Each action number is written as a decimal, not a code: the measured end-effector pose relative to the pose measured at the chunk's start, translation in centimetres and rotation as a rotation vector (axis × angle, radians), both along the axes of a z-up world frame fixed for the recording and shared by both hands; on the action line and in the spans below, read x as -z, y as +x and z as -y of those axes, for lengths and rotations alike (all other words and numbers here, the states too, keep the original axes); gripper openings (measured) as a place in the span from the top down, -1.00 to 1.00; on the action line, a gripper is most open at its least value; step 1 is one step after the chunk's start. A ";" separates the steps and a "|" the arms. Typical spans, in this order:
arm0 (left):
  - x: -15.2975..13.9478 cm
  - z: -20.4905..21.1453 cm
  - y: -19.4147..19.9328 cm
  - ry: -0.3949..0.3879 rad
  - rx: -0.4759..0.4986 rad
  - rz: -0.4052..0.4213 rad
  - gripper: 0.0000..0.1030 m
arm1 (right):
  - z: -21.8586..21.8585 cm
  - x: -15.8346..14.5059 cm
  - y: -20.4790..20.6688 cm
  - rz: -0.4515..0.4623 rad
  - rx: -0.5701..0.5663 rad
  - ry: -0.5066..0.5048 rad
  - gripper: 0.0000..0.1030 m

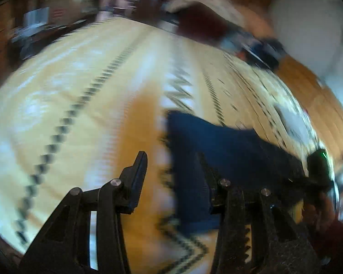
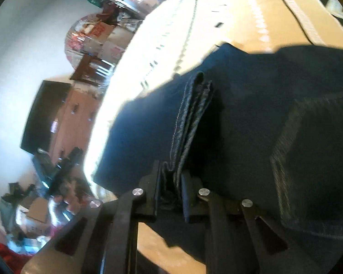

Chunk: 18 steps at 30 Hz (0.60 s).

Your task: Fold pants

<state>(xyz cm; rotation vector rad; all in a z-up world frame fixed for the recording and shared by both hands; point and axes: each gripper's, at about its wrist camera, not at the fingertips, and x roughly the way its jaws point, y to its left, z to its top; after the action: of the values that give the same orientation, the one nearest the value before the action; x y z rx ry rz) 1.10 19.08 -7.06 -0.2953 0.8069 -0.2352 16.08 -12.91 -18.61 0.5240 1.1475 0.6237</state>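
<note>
Right tongs (image 2: pixel 170 182), bottom centre of frame, pinched a bunched seam edge of the dark blue jeans (image 2: pixel 251 125). Jeans lay on the patterned yellow bedspread (image 2: pixel 240 11). Left tongs (image 1: pixel 173 173) stood spread and empty, jeans (image 1: pixel 217 150) just right of them.

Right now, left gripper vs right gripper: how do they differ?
The left gripper stands open with nothing between its fingers; the right gripper is shut on a folded edge of the pants. The left one is over the patterned mat, beside the pants; the right one sits at the denim. Both are black two-finger grippers.
</note>
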 end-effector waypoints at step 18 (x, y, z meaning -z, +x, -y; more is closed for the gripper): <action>5.1 3.8 -2.2 0.191 0.050 -0.074 0.12 | -12.2 1.6 6.8 0.189 -0.205 -0.453 0.88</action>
<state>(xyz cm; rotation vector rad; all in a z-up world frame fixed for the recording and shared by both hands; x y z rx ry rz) -1.08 15.27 -12.11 -0.1046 0.9038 -0.1930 22.86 -0.66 -20.18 -0.0392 1.1255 0.5519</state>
